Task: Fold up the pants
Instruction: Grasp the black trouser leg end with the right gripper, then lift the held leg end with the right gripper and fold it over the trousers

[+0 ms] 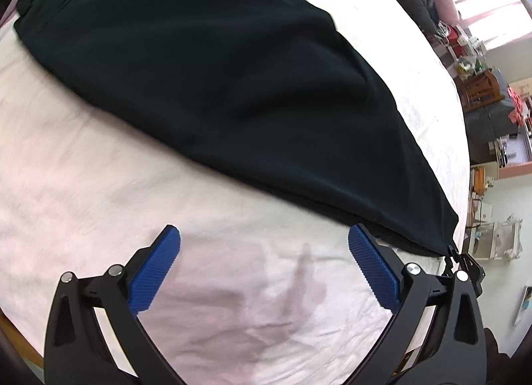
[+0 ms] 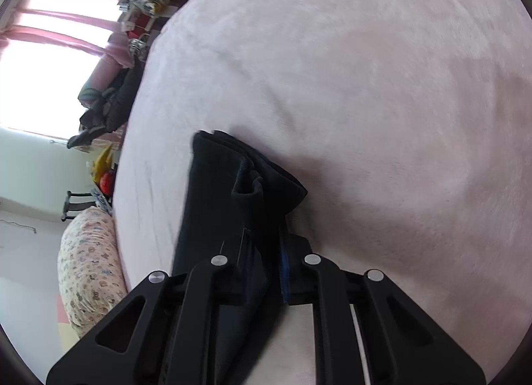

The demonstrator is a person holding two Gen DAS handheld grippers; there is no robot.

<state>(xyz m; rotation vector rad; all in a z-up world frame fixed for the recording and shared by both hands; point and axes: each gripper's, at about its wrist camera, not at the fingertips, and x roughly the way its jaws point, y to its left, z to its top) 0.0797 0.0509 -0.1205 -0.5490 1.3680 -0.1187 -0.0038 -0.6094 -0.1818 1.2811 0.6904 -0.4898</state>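
Two tools: right tool [image 2: 266, 272] clamps the black fabric pants [image 1: 212, 85] to anchor a fold; left tool [image 1: 264, 265] gapes empty above the pale pink bed [image 1: 83, 185].

no text, label, brand or number can be read in either view.

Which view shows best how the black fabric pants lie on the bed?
The left wrist view: the black fabric pants spread flat across the pale pink bedsheet, most of their outline visible. The right wrist view shows only a bunched end of them, pinched in the right tongs.
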